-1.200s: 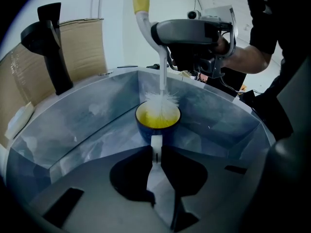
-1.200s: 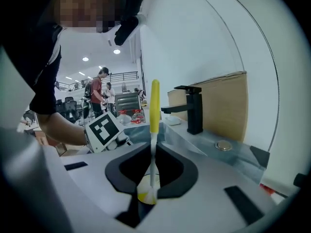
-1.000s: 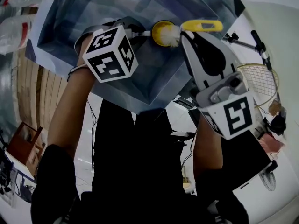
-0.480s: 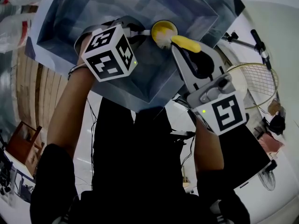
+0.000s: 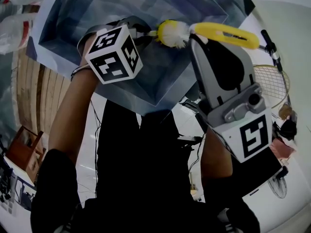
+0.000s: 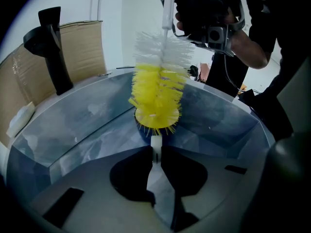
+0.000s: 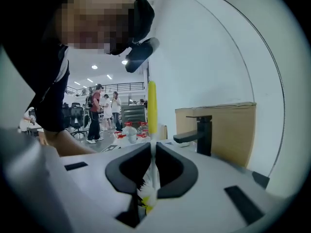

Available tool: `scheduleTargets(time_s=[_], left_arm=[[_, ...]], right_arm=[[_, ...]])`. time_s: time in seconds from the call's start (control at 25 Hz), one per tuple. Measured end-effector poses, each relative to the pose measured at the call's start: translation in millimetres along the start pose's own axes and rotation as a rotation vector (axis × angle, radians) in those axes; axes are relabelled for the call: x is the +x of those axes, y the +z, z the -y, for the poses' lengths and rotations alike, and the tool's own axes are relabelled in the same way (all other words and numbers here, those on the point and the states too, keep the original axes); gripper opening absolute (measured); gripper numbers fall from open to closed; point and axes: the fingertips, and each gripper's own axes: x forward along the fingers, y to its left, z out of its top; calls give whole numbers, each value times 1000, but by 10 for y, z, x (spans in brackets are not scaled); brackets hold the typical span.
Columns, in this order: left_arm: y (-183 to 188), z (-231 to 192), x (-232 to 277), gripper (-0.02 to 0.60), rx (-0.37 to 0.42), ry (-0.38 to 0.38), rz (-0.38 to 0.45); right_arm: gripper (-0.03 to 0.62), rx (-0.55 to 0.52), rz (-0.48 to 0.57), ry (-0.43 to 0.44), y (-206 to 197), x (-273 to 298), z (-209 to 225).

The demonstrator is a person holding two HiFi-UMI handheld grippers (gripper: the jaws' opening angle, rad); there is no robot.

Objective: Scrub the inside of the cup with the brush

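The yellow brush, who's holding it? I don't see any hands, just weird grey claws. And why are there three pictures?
Those claws are hand-held grippers: a person holds one in each hand. One picture comes from a camera on the person's head, looking down. The other two come from cameras riding on each gripper, looking along its jaws. The right gripper is shut on the thin shaft of the brush, the one with yellow and white bristles. The left gripper pinches a thin white handle, seemingly the cup's; the cup itself is mostly hidden behind the bristles. Below them is a sink covered in blue film, with a black tap at its edge.
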Motion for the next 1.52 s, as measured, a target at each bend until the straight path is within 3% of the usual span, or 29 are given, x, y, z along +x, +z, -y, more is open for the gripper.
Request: scheduleTargets(time_s=[0.24, 0.36, 0.52, 0.84, 1.24, 1.52], left_arm=[[-3, -13, 0, 69, -11, 11, -1], [-11, -15, -8, 69, -9, 14, 1], [-17, 2, -6, 69, 1, 11, 5], [-25, 25, -12, 69, -1, 2, 2], [-28, 13, -16, 69, -13, 8, 10], [-13, 19, -9, 71, -4, 37, -2]], right_arm=[[47, 116, -84, 12, -563, 206, -21], [49, 91, -134, 5, -725, 263, -3], [44, 29, -144, -4, -649, 274, 89], [44, -43, 48, -71, 44, 148, 302], [43, 7, -97, -57, -691, 378, 272], [43, 65, -71, -68, -626, 293, 297]])
